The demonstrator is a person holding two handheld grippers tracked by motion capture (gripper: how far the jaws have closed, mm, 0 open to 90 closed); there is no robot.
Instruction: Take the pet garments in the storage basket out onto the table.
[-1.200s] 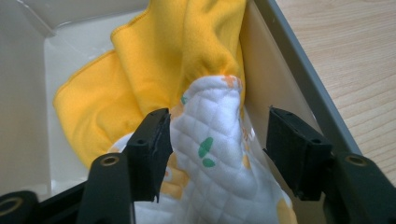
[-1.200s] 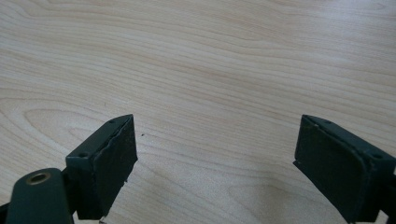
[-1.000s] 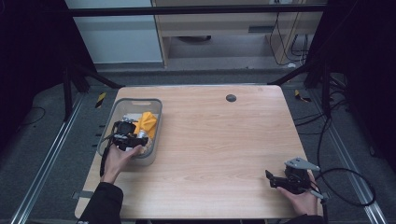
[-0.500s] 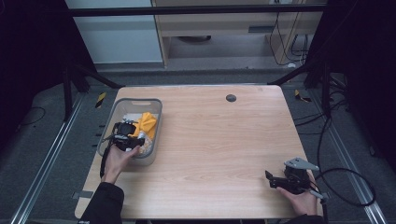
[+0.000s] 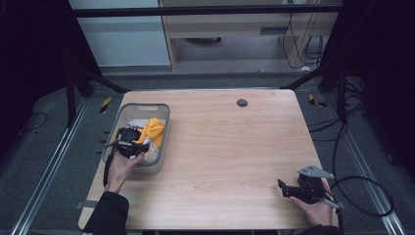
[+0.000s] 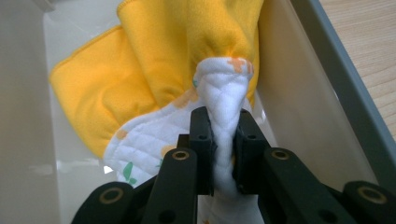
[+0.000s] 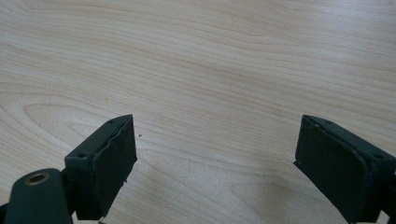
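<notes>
Inside the grey plastic bin [image 5: 164,128] at the left side of the table, a white quilted cloth [image 6: 224,100] with small orange and green prints is pinched in a raised fold between the jaws of the left gripper [image 6: 223,140], which are closed tight on the fabric. It lies against a yellow microfibre cloth [image 6: 154,60], which is bunched behind and beside it in the same bin. Judging from this, the grasp on the quilted cloth is made, but the cloth has not left the bin: it has yet to be lifted clear of the bin wall and carried to the open tabletop, and the yellow cloth would then wait its turn. Counting what shows: two cloths, one white and one yellow, both in the bin; one bin; two grippers. The right gripper [image 5: 288,191] rests low near the front right corner of the wooden table [image 5: 235,147], well apart from the bin, with its jaws spread wide over bare wood and nothing between them. A single dark round grommet [image 5: 242,103] sits in the tabletop near the far edge.
</notes>
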